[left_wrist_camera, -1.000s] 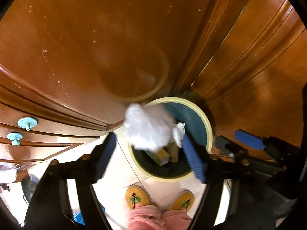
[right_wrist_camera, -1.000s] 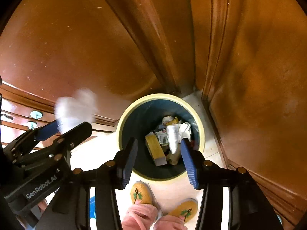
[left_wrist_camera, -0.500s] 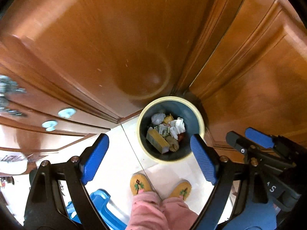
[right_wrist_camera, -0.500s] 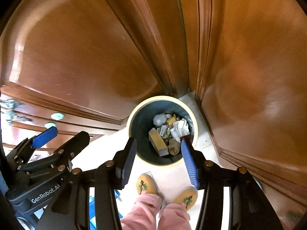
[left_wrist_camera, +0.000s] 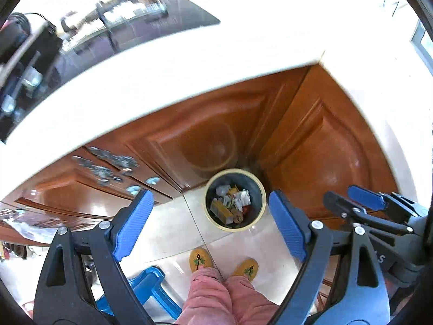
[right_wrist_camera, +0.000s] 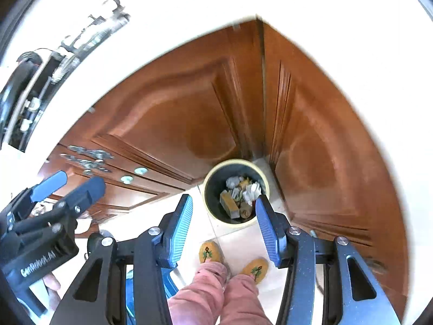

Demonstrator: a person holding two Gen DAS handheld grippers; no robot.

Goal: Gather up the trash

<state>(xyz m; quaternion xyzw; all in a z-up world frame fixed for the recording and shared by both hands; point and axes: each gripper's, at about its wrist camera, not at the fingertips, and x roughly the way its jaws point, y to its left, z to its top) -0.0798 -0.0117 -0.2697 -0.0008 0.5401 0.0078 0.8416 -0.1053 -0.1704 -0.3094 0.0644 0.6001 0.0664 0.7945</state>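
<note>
Both our tongs hang high over the floor with nothing between their ribbed blue pads: our left tongs [left_wrist_camera: 208, 227] have just been opening and now stand spread wide, while our right tongs [right_wrist_camera: 223, 227] sit about half parted.

Far beneath them we see the trash [left_wrist_camera: 231, 203], a loose heap of crumpled white paper, a yellowish block and brownish scraps, lying inside the bin [left_wrist_camera: 256, 187]. It is a round, dark-walled pail with a pale cream rim, standing on the floor and tucked right into the inner corner where two cabinet runs meet.

Those cabinet doors [right_wrist_camera: 173, 116] are glossy reddish-brown wood with raised, moulded panels; on the left run we make out two small round pale-blue knobs [right_wrist_camera: 134, 174]. Above the doors the white worktop [left_wrist_camera: 162, 81] edge sweeps across in a bright, overexposed band and turns at the same corner. Dark, blurred objects sit on it at upper left, too smeared to tell.

Pale glossy floor tiles [left_wrist_camera: 167, 230] lie open in front of the bin. Near the bottom we see pink trouser legs [right_wrist_camera: 216, 292] and yellow embroidered slippers [left_wrist_camera: 200, 260], just short of the bin. Something blue and plastic [left_wrist_camera: 151, 281] lies on the floor at lower left.
</note>
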